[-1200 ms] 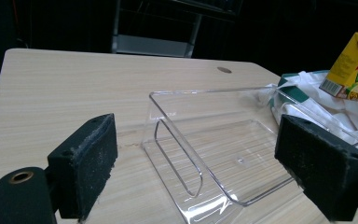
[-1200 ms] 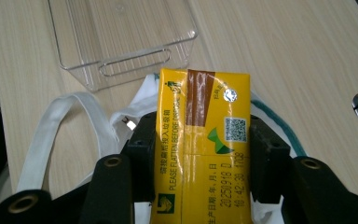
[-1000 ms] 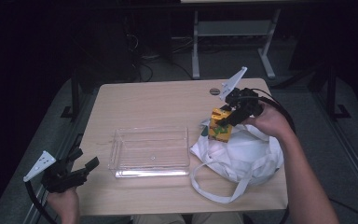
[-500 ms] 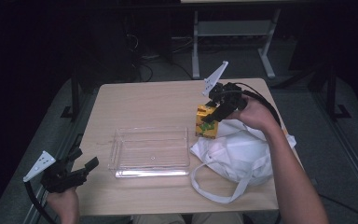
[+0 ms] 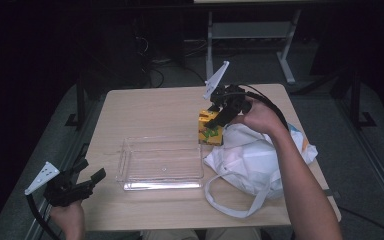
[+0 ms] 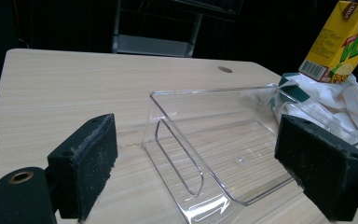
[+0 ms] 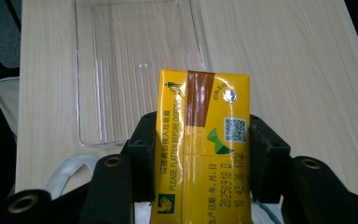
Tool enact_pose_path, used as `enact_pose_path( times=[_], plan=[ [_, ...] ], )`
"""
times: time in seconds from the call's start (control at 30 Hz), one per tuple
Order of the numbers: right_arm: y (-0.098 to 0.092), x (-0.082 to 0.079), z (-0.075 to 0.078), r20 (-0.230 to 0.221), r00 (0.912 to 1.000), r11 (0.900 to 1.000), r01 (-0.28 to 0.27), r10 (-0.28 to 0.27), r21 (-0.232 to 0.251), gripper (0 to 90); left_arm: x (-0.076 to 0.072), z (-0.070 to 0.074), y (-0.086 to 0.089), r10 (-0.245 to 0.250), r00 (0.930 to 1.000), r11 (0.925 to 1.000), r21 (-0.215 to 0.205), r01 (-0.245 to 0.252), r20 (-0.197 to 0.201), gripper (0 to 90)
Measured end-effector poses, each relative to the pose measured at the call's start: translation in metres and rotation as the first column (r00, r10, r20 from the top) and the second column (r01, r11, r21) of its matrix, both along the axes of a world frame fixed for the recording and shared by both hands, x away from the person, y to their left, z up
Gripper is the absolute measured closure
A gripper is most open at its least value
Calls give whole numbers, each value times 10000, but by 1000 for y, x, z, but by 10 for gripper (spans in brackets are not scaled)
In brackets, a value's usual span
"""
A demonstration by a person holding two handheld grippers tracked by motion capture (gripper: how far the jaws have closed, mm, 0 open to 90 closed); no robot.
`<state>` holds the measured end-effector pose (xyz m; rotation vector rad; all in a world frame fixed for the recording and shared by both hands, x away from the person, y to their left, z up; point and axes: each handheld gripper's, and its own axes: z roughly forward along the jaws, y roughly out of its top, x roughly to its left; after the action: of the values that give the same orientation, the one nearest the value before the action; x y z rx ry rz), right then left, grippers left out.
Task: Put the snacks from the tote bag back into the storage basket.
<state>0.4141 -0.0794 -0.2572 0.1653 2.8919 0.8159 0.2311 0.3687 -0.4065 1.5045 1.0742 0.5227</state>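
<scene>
Leftward and a little farther up the table is where the right gripper [image 5: 215,119] now sits compared with a second ago, carrying the yellow drink carton [image 5: 210,127] away from above the white bag [image 5: 252,157] towards the clear tray [image 5: 161,164]. Nearest the person, the left gripper [image 5: 87,181] has not shifted: it rests off the near-left corner of the table [image 5: 150,107], its jaws spread wide with nothing between them. In the left gripper view its two foam pads [image 6: 85,163] frame the tray, which lies empty on the wood just ahead. Beyond that, the tray sits in the same spot as before, and the bag stays slumped at its right side, one strap looped towards the near edge. Farther on, the carton hangs clear of the table, just past the tray's far-right corner and above the bag's left edge. In the right gripper view the right gripper's jaws pinch the carton [image 7: 203,149] by its two narrow sides, top face with the foil straw hole turned to the camera, the tray [image 7: 135,70] below and ahead of it.
</scene>
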Motion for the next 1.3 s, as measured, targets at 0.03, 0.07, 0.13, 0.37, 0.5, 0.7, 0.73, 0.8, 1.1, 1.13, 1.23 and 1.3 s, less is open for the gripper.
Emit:
enact_pose_path(
  times=[0.03, 0.07, 0.13, 0.37, 0.5, 0.7, 0.73, 0.8, 1.1, 1.13, 1.23, 1.3],
  plan=[
    [2, 1, 0, 15, 10000, 10000, -61, 61, 22, 523, 0, 0, 0, -1, 10000, 10000, -4, 1, -8, 124],
    [4, 1, 0, 9, 10000, 10000, -63, 63, 32, 523, 0, 0, 0, -11, 10000, 10000, -14, 11, -24, 125],
    [9, 3, -2, 5, 9998, 9998, -185, 185, 81, 523, 1, -1, 0, -14, 10000, 10000, -16, 14, -65, 125],
    [18, 6, -6, -103, 9996, 9997, -252, 252, -38, 523, 0, -1, 0, -3, 10000, 10000, 1, 3, -41, 124],
    [24, 8, -9, -209, 9991, 9993, -368, 367, -52, 523, 0, -1, 0, -8, 10000, 10000, -11, 8, -24, 124],
    [35, 11, -10, -244, 9986, 9986, -476, 470, -249, 524, 0, -1, 0, -12, 10000, 10000, -17, 12, -26, 125],
    [37, 11, -10, -226, 9986, 9984, -493, 487, -268, 524, 0, -1, 0, -11, 10000, 10000, -20, 11, -16, 124],
    [41, 12, -11, -267, 9980, 9978, -584, 576, -319, 524, 0, -1, 0, 8, 10000, 10000, -10, -8, -5, 124],
    [55, 15, -15, -286, 9968, 9963, -761, 750, -396, 524, -1, -1, 1, 32, 10000, 10000, -56, -32, 10, 125],
    [56, 16, -15, -313, 9963, 9960, -810, 798, -381, 524, -1, -1, 1, 28, 10000, 10000, -47, -28, 12, 125],
    [60, 17, -18, -335, 9959, 9955, -855, 841, -415, 524, -1, -1, 1, 34, 10000, 10000, -59, -35, -13, 124],
    [62, 17, -19, -368, 9952, 9945, -924, 907, -492, 524, -1, -1, 1, 32, 10000, 10000, -73, -32, -13, 125]
  ],
)
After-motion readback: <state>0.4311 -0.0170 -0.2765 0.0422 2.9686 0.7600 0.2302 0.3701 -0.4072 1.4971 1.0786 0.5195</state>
